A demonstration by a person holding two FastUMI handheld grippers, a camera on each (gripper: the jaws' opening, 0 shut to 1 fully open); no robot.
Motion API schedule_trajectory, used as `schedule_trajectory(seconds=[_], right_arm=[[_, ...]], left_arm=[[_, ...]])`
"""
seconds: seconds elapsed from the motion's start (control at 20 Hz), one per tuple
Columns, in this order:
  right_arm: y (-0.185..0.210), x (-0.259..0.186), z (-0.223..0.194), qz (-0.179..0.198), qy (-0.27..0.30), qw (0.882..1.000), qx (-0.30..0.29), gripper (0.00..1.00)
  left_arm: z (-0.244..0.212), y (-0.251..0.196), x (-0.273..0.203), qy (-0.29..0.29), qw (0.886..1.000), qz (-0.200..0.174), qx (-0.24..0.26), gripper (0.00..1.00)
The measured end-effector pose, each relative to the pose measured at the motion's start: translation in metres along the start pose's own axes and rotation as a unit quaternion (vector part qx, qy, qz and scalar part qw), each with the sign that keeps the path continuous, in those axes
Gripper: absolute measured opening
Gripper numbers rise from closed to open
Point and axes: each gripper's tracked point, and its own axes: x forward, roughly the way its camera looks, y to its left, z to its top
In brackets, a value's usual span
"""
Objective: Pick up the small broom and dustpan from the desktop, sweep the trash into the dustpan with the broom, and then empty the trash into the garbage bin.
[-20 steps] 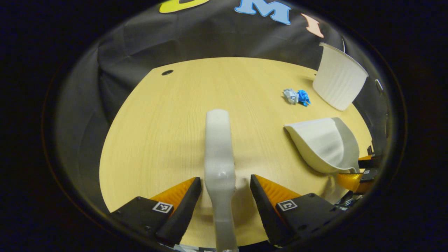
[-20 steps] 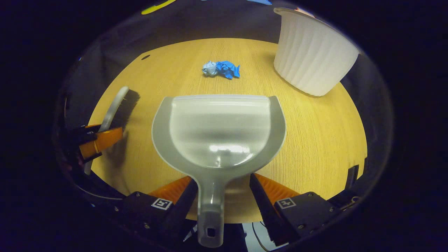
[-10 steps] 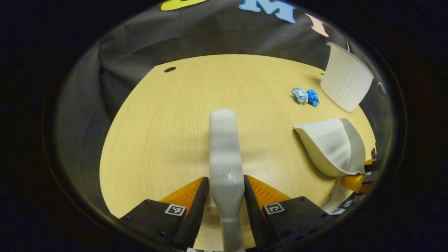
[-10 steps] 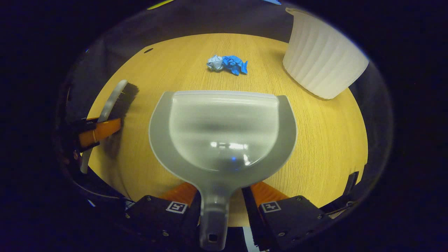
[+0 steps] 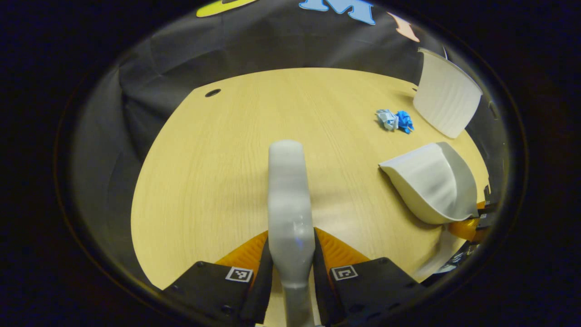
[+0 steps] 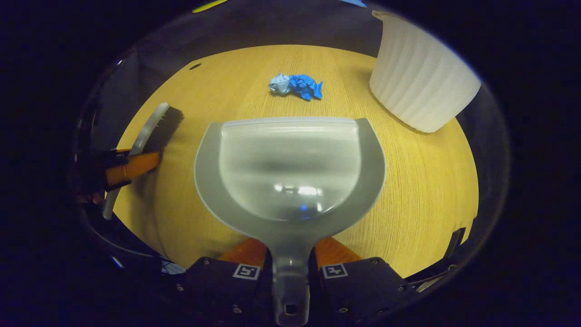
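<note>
The left tongs [image 5: 292, 268] are clamped on the grey plastic broom handle [image 5: 288, 200]; the right tongs [image 6: 290, 272] are clamped on the grey plastic dustpan [image 6: 290, 168], above the wooden counter [image 6: 408, 181], near crumpled blue paper trash [image 6: 297, 85] and a white ribbed bin [image 6: 420, 86].

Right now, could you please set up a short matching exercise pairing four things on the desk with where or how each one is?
Things:
1. small broom
2. dustpan
3. crumpled paper trash
4. white garbage bin

States:
A. stands at the far right of the desk
B. handle clamped in the right gripper
C. lies loose on the desk beyond the dustpan's front edge
D. handle clamped in the left gripper

Pairs: 1-D, 2-B, 3-C, 4-A
</note>
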Motion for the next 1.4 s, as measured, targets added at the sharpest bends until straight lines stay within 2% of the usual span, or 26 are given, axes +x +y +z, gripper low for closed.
schedule_trajectory(seconds=[0.05,0.1,0.15,0.45,0.7,0.75,0.8,0.9,1.0,1.25,1.3,1.4], right_arm=[[-0.002,0.000,0.000,0.000,-0.001,1.000,0.000,0.35],[-0.005,0.001,0.001,0.002,-0.001,1.000,-0.002,0.32],[-0.008,0.001,0.001,0.004,-0.001,1.000,-0.004,0.33],[-0.028,0.000,0.010,0.026,0.005,1.000,-0.010,0.32],[-0.046,0.002,0.019,0.036,0.008,0.999,-0.036,0.32],[-0.049,0.002,0.020,0.040,0.011,0.998,-0.044,0.32],[-0.052,0.002,0.021,0.043,0.011,0.998,-0.052,0.32],[-0.057,0.003,0.025,0.054,0.014,0.996,-0.067,0.32],[-0.061,0.002,0.031,0.067,0.017,0.995,-0.075,0.32],[-0.070,0.006,0.046,0.078,0.020,0.994,-0.077,0.32],[-0.072,0.005,0.047,0.078,0.020,0.994,-0.076,0.32],[-0.073,0.004,0.047,0.075,0.020,0.994,-0.078,0.32]], left_arm=[[0.005,-0.002,0.001,-0.001,1.000,-0.004,0.003,0.46],[0.009,-0.005,0.003,-0.002,1.000,-0.007,0.007,0.48],[0.015,-0.007,0.004,-0.002,1.000,-0.010,0.013,0.46],[0.057,-0.028,0.018,-0.016,0.999,-0.025,0.025,0.48],[0.092,-0.048,0.043,-0.020,0.996,-0.042,0.072,0.51],[0.099,-0.054,0.048,-0.019,0.996,-0.048,0.077,0.46],[0.104,-0.059,0.052,-0.019,0.995,-0.054,0.082,0.48],[0.117,-0.066,0.062,-0.023,0.992,-0.061,0.106,0.46],[0.131,-0.075,0.072,-0.027,0.989,-0.070,0.125,0.48],[0.164,-0.103,0.096,-0.040,0.981,-0.098,0.163,0.48],[0.171,-0.110,0.097,-0.043,0.978,-0.103,0.175,0.51],[0.181,-0.122,0.101,-0.047,0.973,-0.114,0.197,0.48]])
